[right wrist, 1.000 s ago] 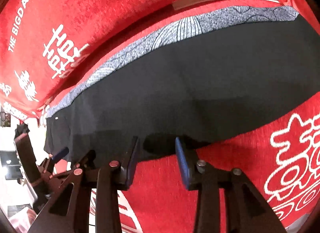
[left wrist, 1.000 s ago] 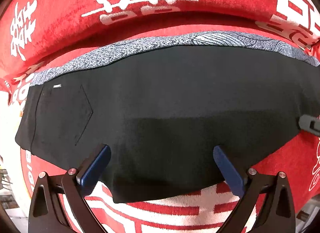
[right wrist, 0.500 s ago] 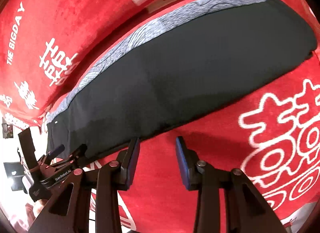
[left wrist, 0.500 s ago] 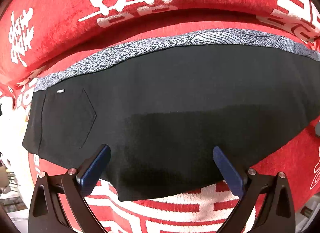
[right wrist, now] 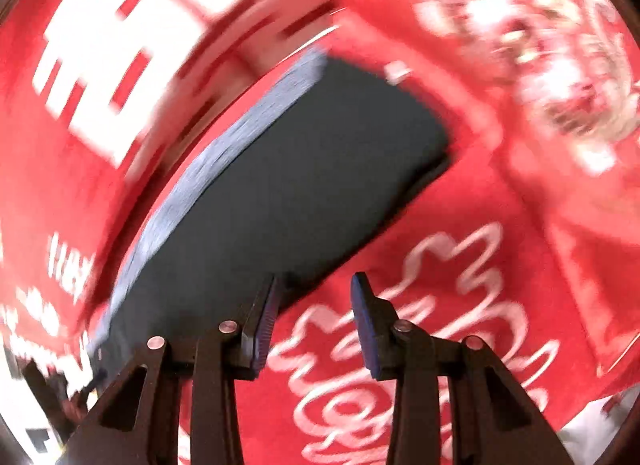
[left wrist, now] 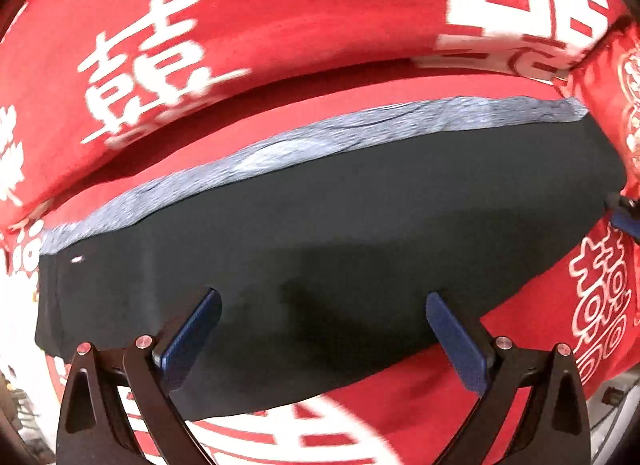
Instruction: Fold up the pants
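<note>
1. No container is in either view. The one working surface is a red cloth (left wrist: pixel 304 17) printed with large white characters, spread wide and bunched into a ridge beyond the garment.
2. The black pants (left wrist: pixel 328 233) lie flat on the red cloth as a long folded band. A grey patterned strip (left wrist: pixel 320 137) shows along the far edge of the pants, touching them along their whole length. A small pale tag sits near the left end of the pants.
3. My left gripper (left wrist: pixel 320 333) points steeply down over the near edge of the pants. Its jaws stand wide apart with nothing between the blue pads; neither pad presses the fabric that I can see.
4. My right gripper (right wrist: pixel 316 321) hangs over the near corner of the pants (right wrist: pixel 288 193), at their right end. Its jaws are parted to a moderate gap and empty: the left pad is over the pants' edge, the right pad over bare red cloth (right wrist: pixel 460 225).
5. The right view is heavily motion-blurred; whether the left pad touches the pants I cannot tell.
</note>
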{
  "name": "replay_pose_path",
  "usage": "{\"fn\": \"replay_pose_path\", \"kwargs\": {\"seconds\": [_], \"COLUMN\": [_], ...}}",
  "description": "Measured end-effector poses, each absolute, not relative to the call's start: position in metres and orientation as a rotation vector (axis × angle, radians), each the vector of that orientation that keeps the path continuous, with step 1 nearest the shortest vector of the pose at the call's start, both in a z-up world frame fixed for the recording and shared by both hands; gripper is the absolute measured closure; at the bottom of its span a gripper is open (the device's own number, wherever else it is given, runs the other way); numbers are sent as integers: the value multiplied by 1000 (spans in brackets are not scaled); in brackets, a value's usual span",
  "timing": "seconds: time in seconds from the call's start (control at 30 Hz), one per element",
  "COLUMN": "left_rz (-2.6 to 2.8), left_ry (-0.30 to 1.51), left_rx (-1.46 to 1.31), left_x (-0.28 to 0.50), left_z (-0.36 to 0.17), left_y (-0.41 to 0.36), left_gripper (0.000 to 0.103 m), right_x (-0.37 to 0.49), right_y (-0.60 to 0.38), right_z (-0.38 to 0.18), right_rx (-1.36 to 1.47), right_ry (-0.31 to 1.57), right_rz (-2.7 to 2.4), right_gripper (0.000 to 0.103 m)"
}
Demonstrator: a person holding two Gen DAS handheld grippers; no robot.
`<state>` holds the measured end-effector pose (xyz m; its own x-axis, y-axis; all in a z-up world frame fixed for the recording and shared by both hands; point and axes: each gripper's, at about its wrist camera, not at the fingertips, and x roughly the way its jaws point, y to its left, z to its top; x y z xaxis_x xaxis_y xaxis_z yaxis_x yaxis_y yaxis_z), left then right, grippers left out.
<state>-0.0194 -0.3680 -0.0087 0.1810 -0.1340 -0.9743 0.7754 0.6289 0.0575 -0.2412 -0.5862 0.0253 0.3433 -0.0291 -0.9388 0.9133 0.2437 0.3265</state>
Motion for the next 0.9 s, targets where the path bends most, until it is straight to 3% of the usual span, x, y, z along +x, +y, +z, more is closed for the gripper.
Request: {"fn": "replay_pose_path", "kwargs": {"seconds": [0.1, 0.2, 0.4, 0.83, 0.9], "left_rz": [-728, -741, -749, -757, -750], "left_ry": [1234, 1237, 1255, 1259, 1267], "left_rx": [637, 627, 630, 615, 607], "left_x": [-30, -40, -55, -69, -68], "left_z": [-10, -12, -20, -25, -26], "left_y": [-388, -402, -418, -446, -448], "left_gripper": [0, 0, 0, 0, 0], "right_x": [-246, -255, -257, -284, -283], "right_y": [-605, -615, -609, -566, -568], "right_z": [21, 23, 26, 0, -1], "right_rx": [1112, 1154, 1055, 1312, 1320], "right_ry": [1008, 953, 1008, 910, 876], "right_rz": [-888, -915, -894, -688, -674], "right_gripper": [63, 95, 94, 91, 83]}}
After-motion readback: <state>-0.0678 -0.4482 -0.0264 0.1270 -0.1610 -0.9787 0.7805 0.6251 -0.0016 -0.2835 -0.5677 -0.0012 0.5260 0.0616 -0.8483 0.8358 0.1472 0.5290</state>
